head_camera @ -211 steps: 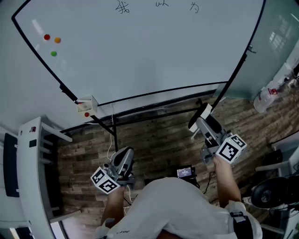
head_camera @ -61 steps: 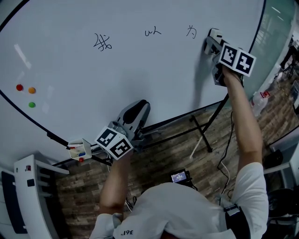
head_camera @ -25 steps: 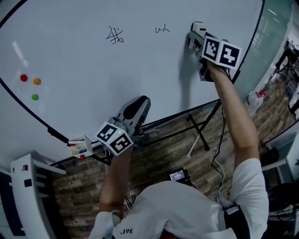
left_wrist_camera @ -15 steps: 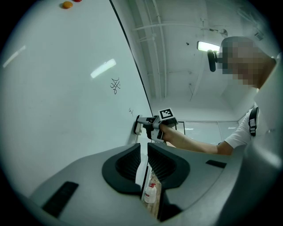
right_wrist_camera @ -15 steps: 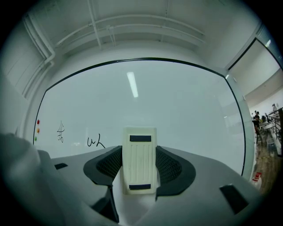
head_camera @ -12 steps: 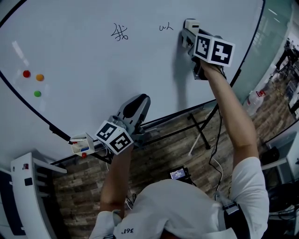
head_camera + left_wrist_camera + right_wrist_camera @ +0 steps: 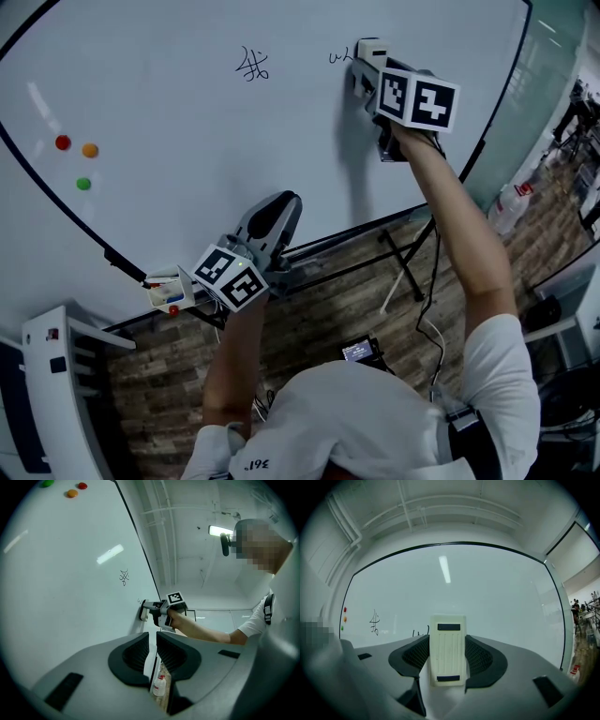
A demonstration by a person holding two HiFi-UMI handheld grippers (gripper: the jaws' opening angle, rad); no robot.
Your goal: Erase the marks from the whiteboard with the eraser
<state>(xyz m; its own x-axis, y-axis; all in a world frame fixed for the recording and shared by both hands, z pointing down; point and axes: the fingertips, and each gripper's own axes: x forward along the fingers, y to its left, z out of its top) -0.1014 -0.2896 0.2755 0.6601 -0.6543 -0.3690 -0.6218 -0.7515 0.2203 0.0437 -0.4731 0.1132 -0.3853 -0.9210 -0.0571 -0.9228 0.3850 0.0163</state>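
The whiteboard (image 7: 234, 159) carries a black scribbled character (image 7: 251, 64) and a small mark (image 7: 337, 57) to its right. My right gripper (image 7: 362, 67) is shut on the white eraser (image 7: 368, 47) and holds it flat against the board, right beside the small mark. In the right gripper view the eraser (image 7: 447, 656) sits upright between the jaws, with both marks (image 7: 374, 622) to its left. My left gripper (image 7: 270, 223) hangs low near the board's bottom edge, jaws close together with nothing between them. From the left gripper view the eraser (image 7: 144, 611) shows pressed on the board (image 7: 70, 597).
Red (image 7: 63, 142), orange (image 7: 89, 149) and green (image 7: 83, 184) magnets stick to the board's left part. A small marker box (image 7: 169, 291) hangs at its lower corner. Stand legs (image 7: 403, 258), a bottle (image 7: 511, 202) and a small device (image 7: 359, 352) are on the wooden floor.
My right gripper has slid the eraser leftward along the board. The rightmost of the three marks is gone, and the eraser now touches the middle one. The left gripper has barely moved.
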